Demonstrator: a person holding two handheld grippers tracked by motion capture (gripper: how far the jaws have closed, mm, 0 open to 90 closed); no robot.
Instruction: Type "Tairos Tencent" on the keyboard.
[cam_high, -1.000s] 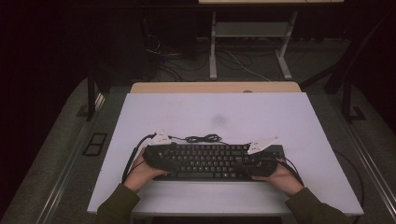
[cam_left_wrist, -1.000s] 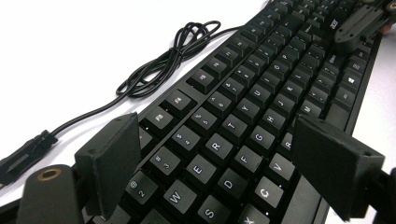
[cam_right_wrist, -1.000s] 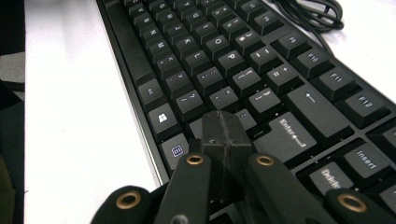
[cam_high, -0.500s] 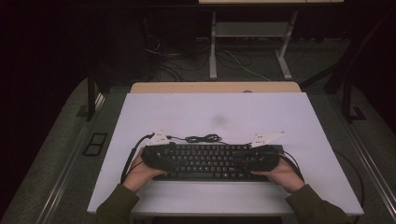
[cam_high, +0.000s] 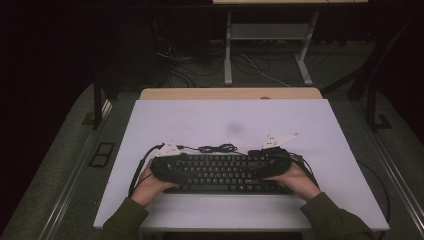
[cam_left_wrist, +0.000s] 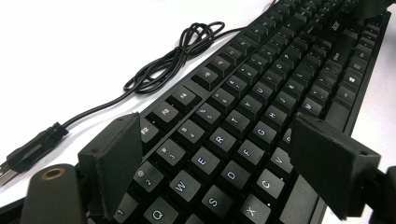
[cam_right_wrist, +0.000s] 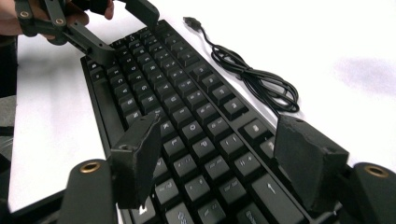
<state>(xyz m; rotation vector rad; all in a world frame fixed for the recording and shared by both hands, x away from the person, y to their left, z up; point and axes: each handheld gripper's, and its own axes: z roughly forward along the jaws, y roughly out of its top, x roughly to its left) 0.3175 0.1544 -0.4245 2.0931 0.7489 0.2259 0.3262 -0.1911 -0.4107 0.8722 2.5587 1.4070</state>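
Resting on white table (cam_high: 320, 130) | keyboard (cam_high: 220, 172) | dark room

Both forearms enter from near edge of table, green sleeves, wrists angled inward. Left gripper (cam_left_wrist: 215, 163) toward near-left part of table, jaws spread wide, nothing between them. Right gripper (cam_right_wrist: 224, 158) toward near-right part, jaws likewise spread wide. Left hand (cam_high: 150, 185) and right hand (cam_high: 295, 180) wrapped around gripper bodies.

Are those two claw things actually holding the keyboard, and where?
Neither clearly grips it. The left gripper and right gripper stand open, jaws straddling the keyboard across its depth at its left and right ends.
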